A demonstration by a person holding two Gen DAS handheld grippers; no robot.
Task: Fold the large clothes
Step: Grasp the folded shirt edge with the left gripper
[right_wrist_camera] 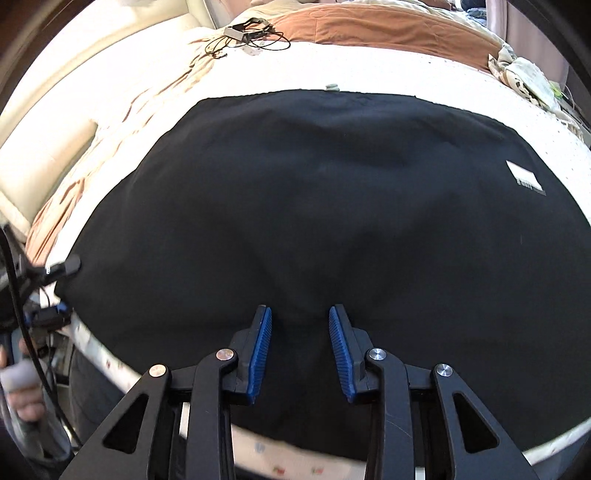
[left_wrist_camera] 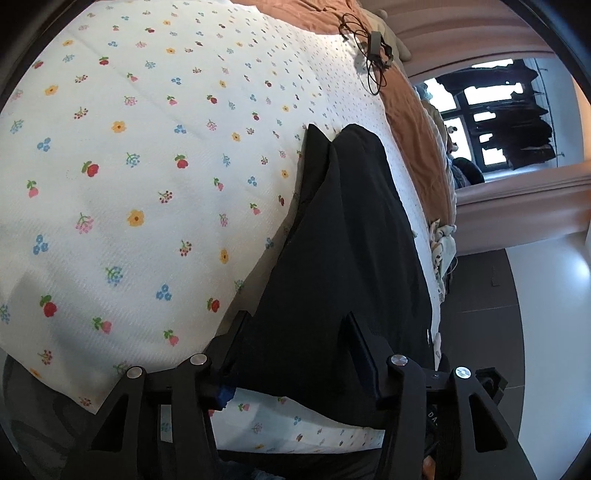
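Note:
A large black garment (right_wrist_camera: 314,192) lies spread flat on the bed, with a white label (right_wrist_camera: 524,177) near its right side. My right gripper (right_wrist_camera: 300,317) is open, its blue-padded fingers (right_wrist_camera: 260,350) resting on the garment's near edge with black cloth between them. In the left wrist view the same black garment (left_wrist_camera: 343,240) runs away along the bed's edge. My left gripper (left_wrist_camera: 295,328) is open wide around the garment's near corner, with cloth between its fingers (left_wrist_camera: 360,350). The left gripper also shows at the left edge of the right wrist view (right_wrist_camera: 55,288).
The bed has a white floral sheet (left_wrist_camera: 129,166). A brown blanket (right_wrist_camera: 388,29) lies at the far side. A small device with black cables (right_wrist_camera: 251,33) sits on the bed. Crumpled cloth (right_wrist_camera: 524,77) lies at the far right. Dark floor (left_wrist_camera: 480,314) lies beside the bed.

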